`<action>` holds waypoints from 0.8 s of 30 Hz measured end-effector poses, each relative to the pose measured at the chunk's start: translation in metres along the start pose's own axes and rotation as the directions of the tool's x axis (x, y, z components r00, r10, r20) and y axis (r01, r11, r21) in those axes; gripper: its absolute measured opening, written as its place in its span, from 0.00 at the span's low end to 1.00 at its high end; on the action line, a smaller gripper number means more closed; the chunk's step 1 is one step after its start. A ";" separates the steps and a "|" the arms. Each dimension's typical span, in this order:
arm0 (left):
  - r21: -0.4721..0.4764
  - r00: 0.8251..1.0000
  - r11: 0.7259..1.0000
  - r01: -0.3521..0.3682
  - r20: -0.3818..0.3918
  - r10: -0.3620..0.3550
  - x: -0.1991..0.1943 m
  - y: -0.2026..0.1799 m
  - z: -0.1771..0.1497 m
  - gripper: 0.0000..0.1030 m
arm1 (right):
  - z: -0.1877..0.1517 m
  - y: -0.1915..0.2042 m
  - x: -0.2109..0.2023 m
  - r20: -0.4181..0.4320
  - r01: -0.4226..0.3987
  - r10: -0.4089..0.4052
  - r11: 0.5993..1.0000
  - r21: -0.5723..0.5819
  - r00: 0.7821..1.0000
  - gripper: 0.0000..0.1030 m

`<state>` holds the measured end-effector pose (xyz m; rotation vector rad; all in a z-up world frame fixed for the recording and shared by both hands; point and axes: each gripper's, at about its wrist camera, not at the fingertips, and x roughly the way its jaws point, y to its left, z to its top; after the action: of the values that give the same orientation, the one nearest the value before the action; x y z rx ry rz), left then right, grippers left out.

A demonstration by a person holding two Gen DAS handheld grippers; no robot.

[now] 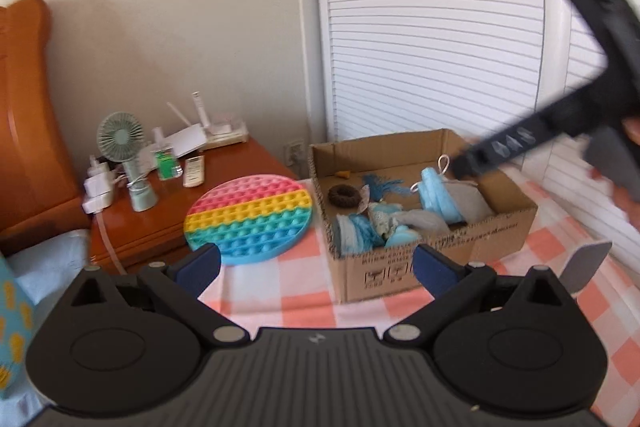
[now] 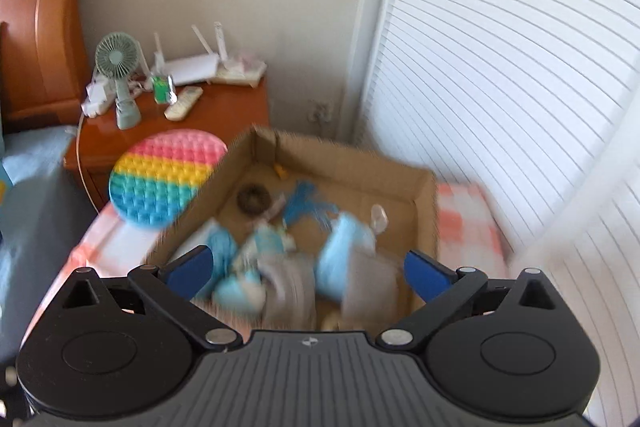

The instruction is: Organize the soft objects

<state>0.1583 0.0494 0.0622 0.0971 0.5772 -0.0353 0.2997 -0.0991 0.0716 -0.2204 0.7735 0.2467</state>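
Note:
An open cardboard box (image 1: 436, 259) stands on the orange-and-white checked surface (image 1: 280, 295). It holds several soft things: blue and grey cloth pieces (image 1: 444, 195), a blue tassel (image 1: 380, 185) and a brown ring (image 1: 343, 193). A round rainbow pop-it mat (image 1: 249, 217) lies left of the box. My left gripper (image 1: 316, 267) is open and empty, in front of the box and mat. My right gripper (image 2: 308, 273) is open and empty, above the box's near side (image 2: 424, 203); it also shows, blurred, in the left wrist view (image 1: 464, 163) over the box's right part.
A wooden nightstand (image 1: 224, 171) behind the mat carries a small green fan (image 1: 122, 139), chargers, a remote and a router. A wooden headboard (image 1: 28, 115) stands at the left. White slatted doors (image 1: 432, 27) rise behind the box. A grey piece (image 1: 584, 263) lies at the right.

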 end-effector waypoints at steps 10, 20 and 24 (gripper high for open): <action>-0.044 0.996 0.999 -0.008 -0.091 0.004 -0.044 -0.031 -0.013 0.99 | -0.103 0.007 -0.090 -0.011 0.080 -0.079 0.988 0.130 0.997 1.00; -0.017 0.995 1.000 -0.018 -0.095 0.017 -0.060 -0.053 -0.012 0.99 | -0.145 0.003 -0.134 0.023 0.132 -0.140 0.968 0.215 0.990 1.00; -0.007 0.995 0.999 -0.033 -0.090 0.033 -0.061 -0.058 -0.010 0.99 | -0.148 0.000 -0.137 0.033 0.144 -0.156 0.962 0.231 0.987 1.00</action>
<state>0.0982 -0.0071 0.0821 0.1003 0.6654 0.0037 0.1072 -0.1604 0.0661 -0.0547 0.7242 0.0188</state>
